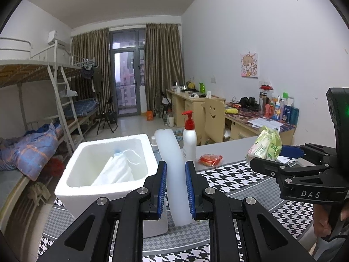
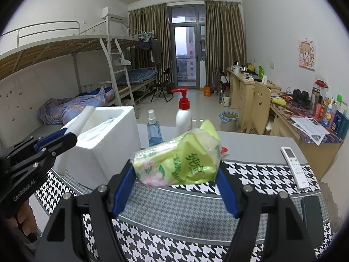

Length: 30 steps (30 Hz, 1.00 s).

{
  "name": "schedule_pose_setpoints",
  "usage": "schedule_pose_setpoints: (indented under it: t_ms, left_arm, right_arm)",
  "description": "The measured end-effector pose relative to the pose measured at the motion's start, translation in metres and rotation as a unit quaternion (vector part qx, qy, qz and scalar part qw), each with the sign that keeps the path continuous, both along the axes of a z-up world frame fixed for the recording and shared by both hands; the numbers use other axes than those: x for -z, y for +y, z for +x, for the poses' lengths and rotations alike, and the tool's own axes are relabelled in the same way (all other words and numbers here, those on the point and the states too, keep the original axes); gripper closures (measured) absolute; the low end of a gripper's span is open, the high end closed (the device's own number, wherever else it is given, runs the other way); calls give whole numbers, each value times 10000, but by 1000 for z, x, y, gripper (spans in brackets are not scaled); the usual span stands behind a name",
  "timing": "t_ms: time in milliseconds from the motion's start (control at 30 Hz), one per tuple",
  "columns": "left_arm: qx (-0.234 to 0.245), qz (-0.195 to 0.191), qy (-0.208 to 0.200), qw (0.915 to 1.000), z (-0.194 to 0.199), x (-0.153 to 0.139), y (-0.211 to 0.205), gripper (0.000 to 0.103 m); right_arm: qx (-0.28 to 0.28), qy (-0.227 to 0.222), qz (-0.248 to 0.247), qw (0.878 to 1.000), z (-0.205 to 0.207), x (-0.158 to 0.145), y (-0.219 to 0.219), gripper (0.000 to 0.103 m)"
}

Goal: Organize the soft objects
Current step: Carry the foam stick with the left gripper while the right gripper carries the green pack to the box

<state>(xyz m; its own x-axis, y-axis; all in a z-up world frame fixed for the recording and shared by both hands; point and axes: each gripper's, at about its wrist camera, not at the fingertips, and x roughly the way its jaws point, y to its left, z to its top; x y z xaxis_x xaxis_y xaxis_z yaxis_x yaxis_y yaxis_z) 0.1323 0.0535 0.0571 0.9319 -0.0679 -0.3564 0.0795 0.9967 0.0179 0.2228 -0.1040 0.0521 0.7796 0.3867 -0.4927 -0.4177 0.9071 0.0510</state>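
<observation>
Left gripper [image 1: 175,187] has its jaws pinching a floppy white foam strip [image 1: 172,174] right by the white foam box [image 1: 104,170], right gripper [image 2: 176,187] jaws are squeezing a green tissue pack [image 2: 181,159] above the houndstooth tabletop [image 2: 196,207], with a red-pump lotion bottle [image 2: 183,113] further back.

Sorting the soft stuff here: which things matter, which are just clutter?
In the job: foam strip in the left gripper; tissue pack in the right gripper; foam box.
Lying about: pump bottle, spray bottle, remote.
</observation>
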Motion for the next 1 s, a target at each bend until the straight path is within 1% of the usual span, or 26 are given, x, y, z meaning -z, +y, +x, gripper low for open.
schedule_pose_setpoints:
  t_ms: [600, 1000]
  left_arm:
    - [-269, 23, -93, 9996, 1, -7, 16, 84]
    - [-424, 27, -213, 9989, -8, -11, 35, 84]
  right_arm:
    - [-176, -117, 10, 9998, -1, -8, 17, 28]
    - [-294, -180, -110, 9993, -5, -13, 39, 28]
